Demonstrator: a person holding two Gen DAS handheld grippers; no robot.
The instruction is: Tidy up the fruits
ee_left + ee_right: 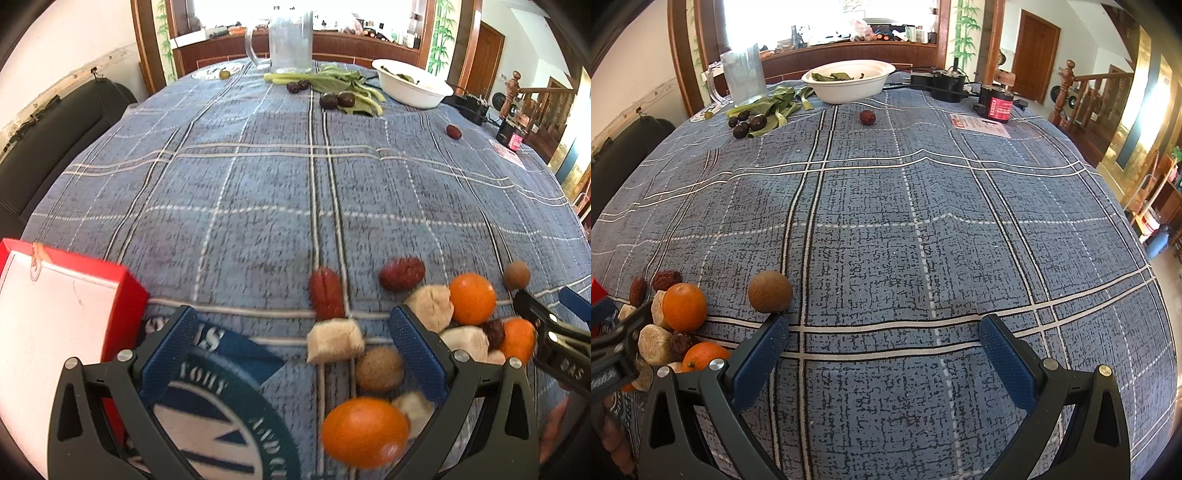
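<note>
A pile of fruit lies at the near edge of the blue plaid tablecloth [258, 184]. My left gripper [295, 347] is open above it. A pale chunk [334, 341], a brown longan [378, 369] and an orange [364, 430] sit between its fingers, none of them gripped. Two red dates [325, 298] lie just beyond. More oranges [472, 299] and pale chunks lie to the right. My right gripper [884, 350] is open over bare cloth with nothing in it. A longan [770, 291] rests just past its left fingertip [775, 332]. The pile's orange [684, 306] lies further left.
A red box [122, 295] with a white inside stands at the near left, beside a blue printed cloth [229, 406]. At the far end are a white bowl [849, 86], a glass mug [742, 74], leafy greens [772, 107], dark fruits [746, 123], a lone date [867, 117] and black devices [995, 101].
</note>
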